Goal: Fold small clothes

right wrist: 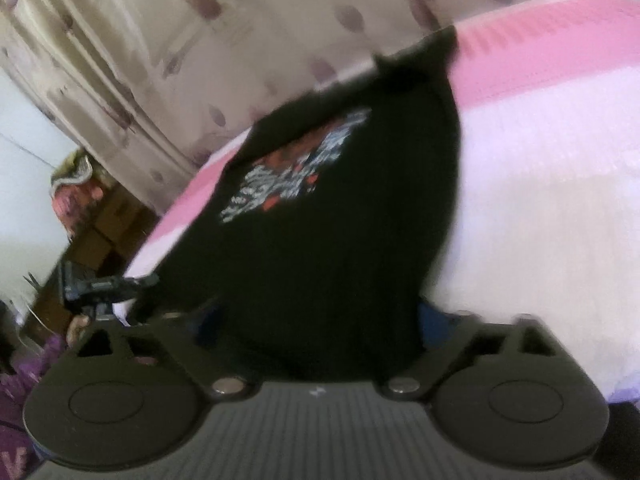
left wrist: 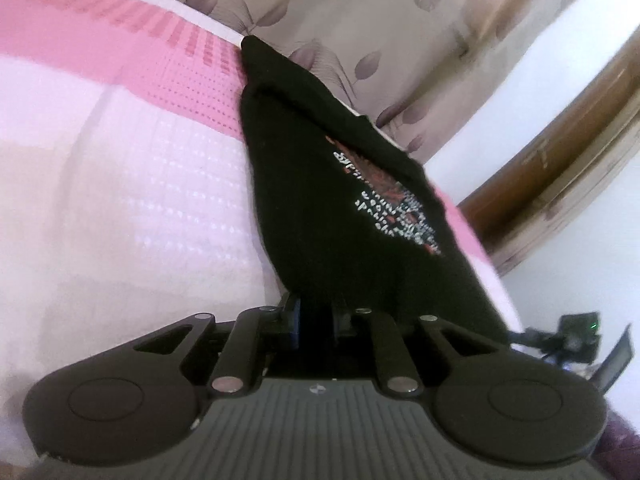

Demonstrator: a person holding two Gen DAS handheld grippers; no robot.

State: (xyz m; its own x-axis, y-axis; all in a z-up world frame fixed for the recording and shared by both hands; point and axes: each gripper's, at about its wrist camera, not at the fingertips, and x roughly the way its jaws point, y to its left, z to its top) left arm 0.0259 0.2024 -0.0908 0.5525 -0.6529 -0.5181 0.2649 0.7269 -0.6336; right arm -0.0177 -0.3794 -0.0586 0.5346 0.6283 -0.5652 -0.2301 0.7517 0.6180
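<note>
A small black T-shirt (left wrist: 320,208) with a red and white print lies stretched over a pink and white bed cover (left wrist: 140,168). My left gripper (left wrist: 316,312) is shut on the shirt's near edge; the cloth hides its fingertips. In the right wrist view the same shirt (right wrist: 340,240) runs from my right gripper (right wrist: 320,344) up toward the bed's far edge. The right gripper is shut on the shirt's near edge, its fingertips buried in black cloth. Each gripper shows at the other view's edge, the right one (left wrist: 576,336) and the left one (right wrist: 104,288).
A beige curtain with purple leaf shapes (left wrist: 360,20) hangs behind the bed. A curved wooden bed frame (left wrist: 560,168) and a white wall (left wrist: 580,72) are at the right. Purple patterned cloth (right wrist: 24,400) lies at the lower left of the right wrist view.
</note>
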